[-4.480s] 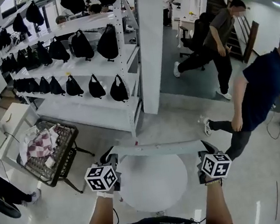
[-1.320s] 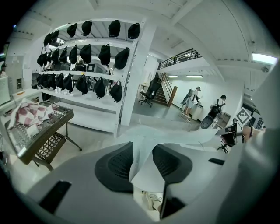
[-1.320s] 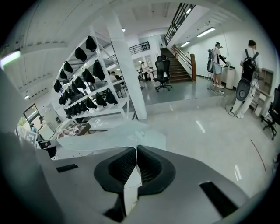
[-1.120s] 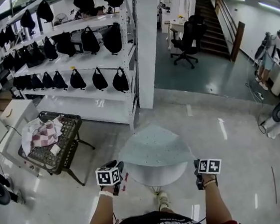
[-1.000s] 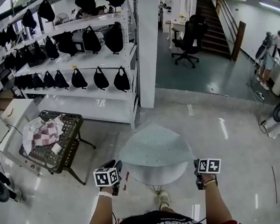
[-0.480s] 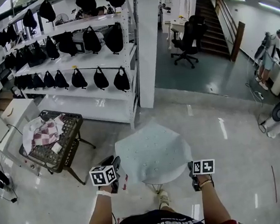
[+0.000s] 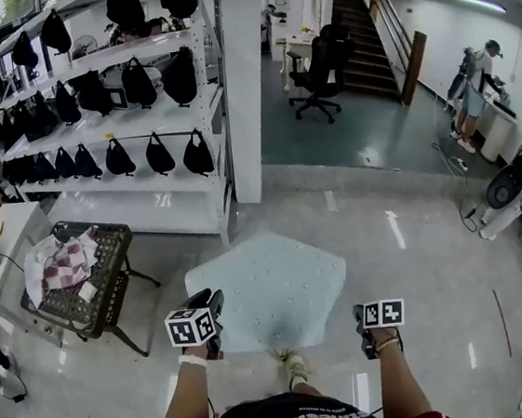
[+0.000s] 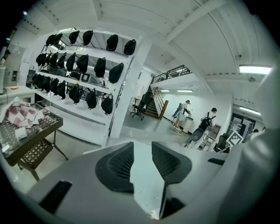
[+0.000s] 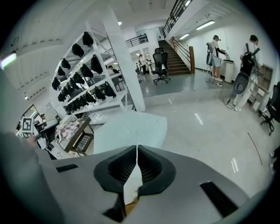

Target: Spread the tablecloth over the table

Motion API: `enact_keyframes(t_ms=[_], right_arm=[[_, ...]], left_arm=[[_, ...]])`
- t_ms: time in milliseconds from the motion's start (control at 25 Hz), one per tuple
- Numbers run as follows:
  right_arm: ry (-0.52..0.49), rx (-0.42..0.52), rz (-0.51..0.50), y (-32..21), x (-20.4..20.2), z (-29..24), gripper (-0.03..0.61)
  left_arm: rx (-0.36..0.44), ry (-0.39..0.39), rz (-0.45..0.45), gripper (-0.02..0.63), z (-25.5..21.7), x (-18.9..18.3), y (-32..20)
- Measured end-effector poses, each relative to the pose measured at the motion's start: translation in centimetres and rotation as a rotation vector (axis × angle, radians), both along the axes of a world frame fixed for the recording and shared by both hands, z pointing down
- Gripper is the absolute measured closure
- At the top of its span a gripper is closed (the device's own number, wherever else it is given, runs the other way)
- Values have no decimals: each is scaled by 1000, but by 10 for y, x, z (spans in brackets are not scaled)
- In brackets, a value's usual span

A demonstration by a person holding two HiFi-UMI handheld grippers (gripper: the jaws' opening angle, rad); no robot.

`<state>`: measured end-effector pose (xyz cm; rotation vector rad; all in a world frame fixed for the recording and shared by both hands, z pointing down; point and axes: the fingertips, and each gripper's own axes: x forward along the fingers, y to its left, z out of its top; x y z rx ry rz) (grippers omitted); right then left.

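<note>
The pale blue tablecloth point(image 7: 270, 287) lies over the small round table and hides its top. My left gripper point(image 7: 214, 302) is at the cloth's near left edge. In the left gripper view its jaws point(image 8: 142, 146) stand apart after narrowing a little. Pale cloth point(image 8: 144, 183) shows in the gap, and the pads do not press on it. My right gripper point(image 7: 360, 321) hangs just off the cloth's near right corner. In the right gripper view its jaws point(image 9: 137, 151) are nearly together, pinching a thin pale strip of cloth. The rest of the cloth point(image 9: 131, 129) spreads beyond them.
A wire basket cart point(image 7: 98, 301) holding checked cloths stands to the left. Behind it are a shelf rack of black bags point(image 7: 111, 127) and a white pillar point(image 7: 247, 83). An office chair point(image 7: 315, 66) and a person point(image 7: 472, 86) are far back. My shoe point(image 7: 296, 368) is under the table.
The cloth has slid toward me and now covers the white tabletop that showed at the front a second ago. Both grippers stay at its near corners, and the view has shifted.
</note>
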<state>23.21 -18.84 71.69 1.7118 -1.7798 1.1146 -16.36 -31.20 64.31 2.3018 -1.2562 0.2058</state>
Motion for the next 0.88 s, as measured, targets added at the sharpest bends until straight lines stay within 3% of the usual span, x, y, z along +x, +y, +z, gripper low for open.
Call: enact_keyframes(t_ms=[320,520,880], right_arm=[[-9,52,36,11,11,-19,545],[10,102,-11,-4,10,-47,545],[7,286,-120,-72,-5,-118,545]], left_arm=[[20,9,43,472,-16,29,-1],[47,23,27,472,-34,34,-2],[103,33,-37,472,-71,29,-28]])
